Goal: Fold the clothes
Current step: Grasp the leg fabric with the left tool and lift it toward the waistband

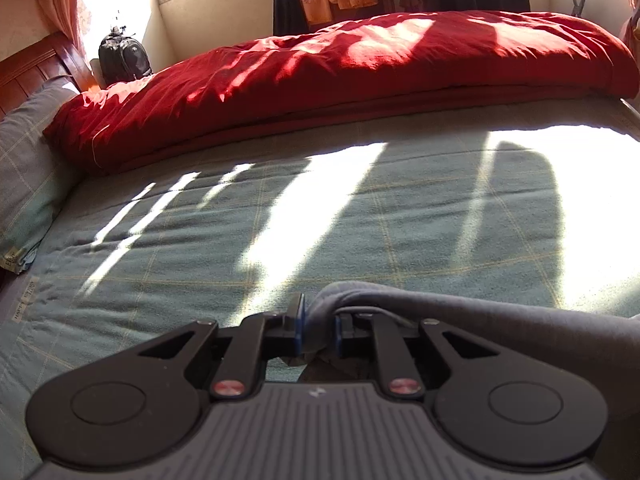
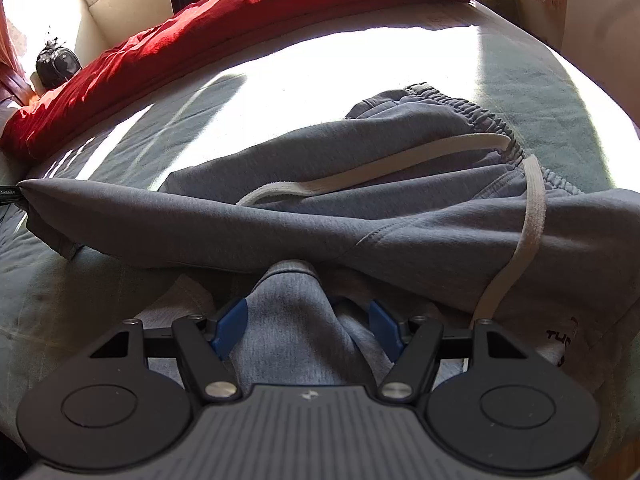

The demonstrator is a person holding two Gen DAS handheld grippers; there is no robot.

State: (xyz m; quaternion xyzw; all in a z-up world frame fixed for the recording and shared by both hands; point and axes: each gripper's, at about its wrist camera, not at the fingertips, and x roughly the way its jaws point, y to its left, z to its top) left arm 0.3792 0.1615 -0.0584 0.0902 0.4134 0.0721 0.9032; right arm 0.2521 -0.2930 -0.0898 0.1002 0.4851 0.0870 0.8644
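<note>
Grey sweatpants lie across the bed with the elastic waistband at the far right and a white drawstring looped over them. My left gripper is nearly closed, its blue pads pinching a fold of the grey fabric that trails off to the right. In the right wrist view that same gripper shows at the left edge, holding a leg end taut. My right gripper stands wide, and a thick bunch of the grey fabric fills the space between its pads.
The bed has a green checked sheet. A red duvet is heaped along its far side and a pillow lies at the left. A dark backpack stands in the corner. A pale garment with dark lettering lies under the sweatpants.
</note>
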